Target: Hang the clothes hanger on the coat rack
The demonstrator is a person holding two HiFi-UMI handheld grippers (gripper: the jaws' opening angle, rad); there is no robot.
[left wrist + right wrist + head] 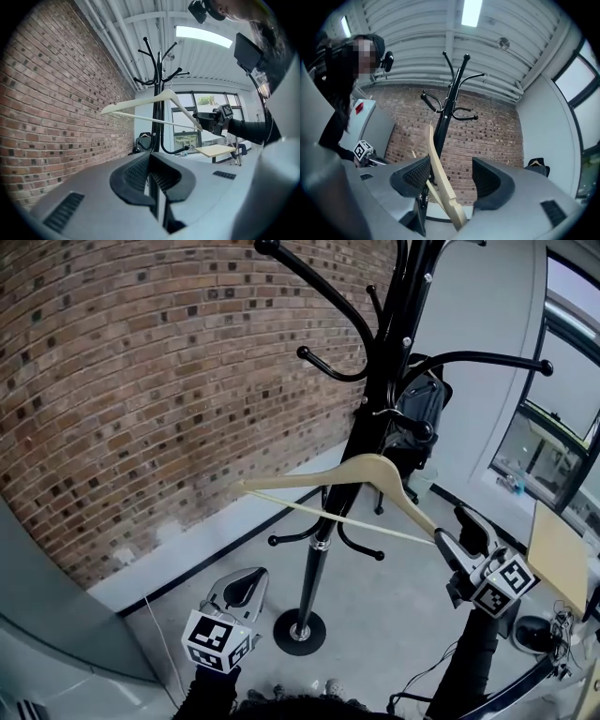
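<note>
A pale wooden clothes hanger (pixel 375 470) hangs by its metal hook from a lower peg of the black coat rack (pixel 323 521), its arms sloping down to left and right. My right gripper (pixel 453 532) stands open around the hanger's right end. In the right gripper view the hanger (pixel 440 173) lies close beside the left pad, with a wide gap to the right pad of that gripper (pixel 452 176). My left gripper (pixel 246 582) is low at the left of the rack's pole, shut and empty. The left gripper view shows the hanger (pixel 159 97) up on the rack (pixel 158 122).
A black bag (pixel 422 404) hangs on the rack's far side. The round rack base (pixel 300 629) sits on the grey floor. A brick wall (pixel 141 381) runs along the left, windows (pixel 553 437) stand at the right, and a light wooden tabletop (pixel 562 554) is beside my right arm.
</note>
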